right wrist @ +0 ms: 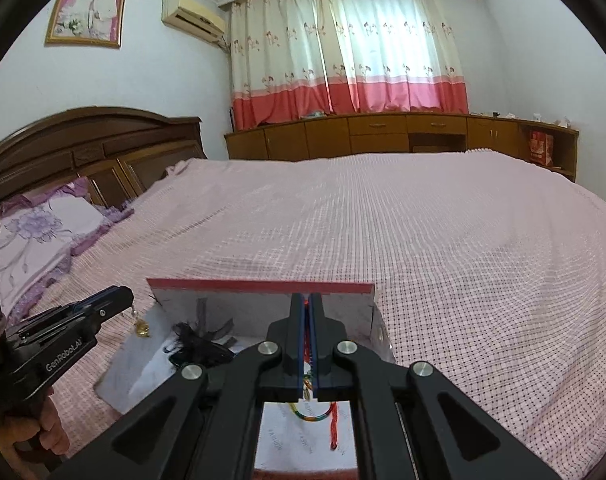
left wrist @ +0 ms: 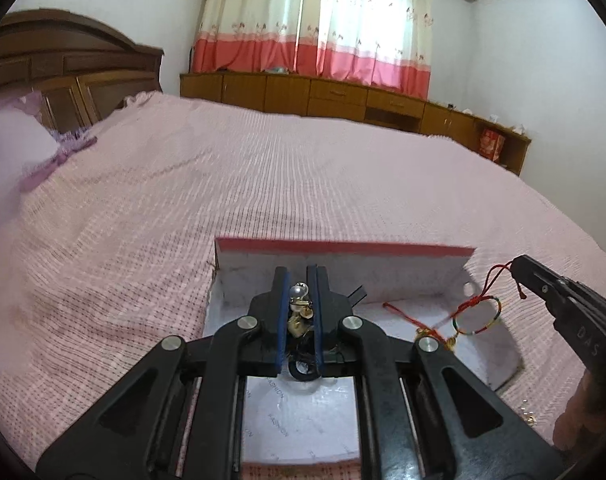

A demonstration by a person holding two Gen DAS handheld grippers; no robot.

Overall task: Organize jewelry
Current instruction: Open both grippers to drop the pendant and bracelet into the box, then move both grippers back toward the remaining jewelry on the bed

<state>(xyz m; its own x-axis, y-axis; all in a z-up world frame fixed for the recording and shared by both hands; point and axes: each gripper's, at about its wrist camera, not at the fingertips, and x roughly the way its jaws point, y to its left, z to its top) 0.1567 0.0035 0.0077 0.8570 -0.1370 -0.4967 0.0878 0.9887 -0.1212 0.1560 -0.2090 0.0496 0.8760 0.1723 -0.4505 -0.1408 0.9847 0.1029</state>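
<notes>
An open jewelry box (left wrist: 423, 276) with a red-edged upright lid (right wrist: 259, 282) and white lining lies on the pink bed. My left gripper (left wrist: 299, 280) is shut on a gold charm with a pearl (left wrist: 298, 304), held above the box; it also shows in the right wrist view (right wrist: 141, 326). My right gripper (right wrist: 307, 300) is shut on the red cord of a multicoloured braided bracelet (left wrist: 477, 316), which hangs over the box's right side; its loop shows in the right wrist view (right wrist: 311, 414). A black feathery hair piece (right wrist: 199, 342) lies inside the box.
The pink checked bedspread (right wrist: 443, 240) spreads around the box. A small gold item (left wrist: 529, 418) lies on the bed at the right. Pillows (right wrist: 35, 236) and a wooden headboard (right wrist: 83, 148) stand at left; wooden cabinets (right wrist: 383, 132) line the far wall.
</notes>
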